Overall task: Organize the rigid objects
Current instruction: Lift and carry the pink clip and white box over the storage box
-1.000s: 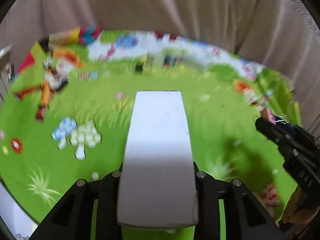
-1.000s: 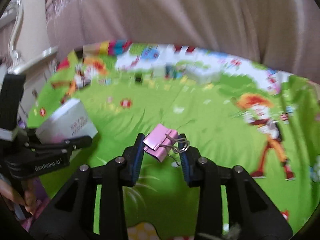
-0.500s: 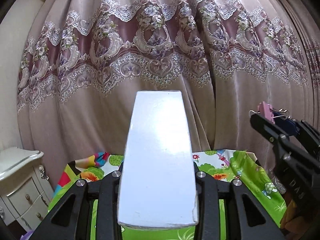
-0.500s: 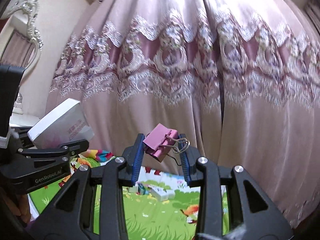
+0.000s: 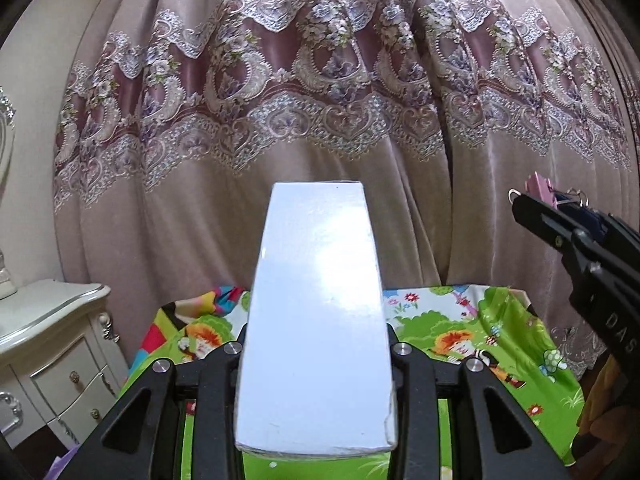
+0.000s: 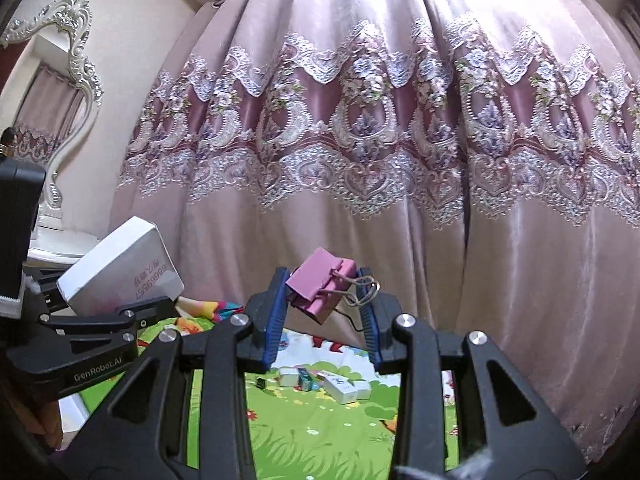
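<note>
Left gripper (image 5: 316, 364) jaws pinching a white box (image 5: 316, 320) by its sides, held aloft. Right gripper (image 6: 322, 312) jaws clamped on a pink binder clip (image 6: 320, 290), tilted, wire handles sticking right. Far below, small boxes (image 6: 340, 386) lying on the green cartoon mat (image 6: 320, 420); pink curtain (image 6: 360, 120) behind. Likely risk: clip twisting loose from its skewed, shallow hold; glossy box sliding down if the squeeze eases.

Glossy white cardboard box (image 5: 316, 320), matt pink binder clip (image 6: 320, 290) with wire handles, satiny lace-trimmed curtain (image 6: 400, 140).
</note>
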The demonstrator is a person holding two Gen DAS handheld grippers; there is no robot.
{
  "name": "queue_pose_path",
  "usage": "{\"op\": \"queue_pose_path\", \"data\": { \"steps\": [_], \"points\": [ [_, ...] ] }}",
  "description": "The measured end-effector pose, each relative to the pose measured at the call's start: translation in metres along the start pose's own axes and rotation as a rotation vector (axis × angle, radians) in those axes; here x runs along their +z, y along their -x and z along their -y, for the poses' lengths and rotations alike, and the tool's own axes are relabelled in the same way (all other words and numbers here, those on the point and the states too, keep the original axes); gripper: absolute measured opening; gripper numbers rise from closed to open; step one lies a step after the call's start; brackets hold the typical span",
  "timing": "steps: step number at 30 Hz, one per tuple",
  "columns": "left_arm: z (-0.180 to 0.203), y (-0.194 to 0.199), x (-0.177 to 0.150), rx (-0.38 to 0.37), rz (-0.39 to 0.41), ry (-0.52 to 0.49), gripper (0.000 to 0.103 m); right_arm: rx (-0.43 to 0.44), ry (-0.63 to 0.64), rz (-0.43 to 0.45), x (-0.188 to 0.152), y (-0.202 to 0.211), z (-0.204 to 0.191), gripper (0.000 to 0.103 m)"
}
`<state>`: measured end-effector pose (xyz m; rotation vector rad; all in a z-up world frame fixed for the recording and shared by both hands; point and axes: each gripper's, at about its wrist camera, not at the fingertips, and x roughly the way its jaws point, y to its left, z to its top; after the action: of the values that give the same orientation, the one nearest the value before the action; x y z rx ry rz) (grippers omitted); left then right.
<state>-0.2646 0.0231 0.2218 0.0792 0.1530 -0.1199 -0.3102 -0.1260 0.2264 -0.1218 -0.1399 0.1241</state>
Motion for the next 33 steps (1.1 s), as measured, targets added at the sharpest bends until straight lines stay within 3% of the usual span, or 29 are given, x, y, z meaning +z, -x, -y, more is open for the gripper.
{"op": "queue_pose_path", "data": {
  "steps": [25, 33],
  "points": [
    [-0.130, 0.049, -0.068, 0.292, -0.178, 0.129, 0.036, 0.512, 0.081, -0.072, 0.001, -0.004, -0.141, 0.038],
    [-0.169, 0.066, -0.101, 0.395, -0.264, 0.198, 0.036, 0.702, 0.136, -0.161, -0.014, -0.010, -0.195, 0.038]
  ]
}}
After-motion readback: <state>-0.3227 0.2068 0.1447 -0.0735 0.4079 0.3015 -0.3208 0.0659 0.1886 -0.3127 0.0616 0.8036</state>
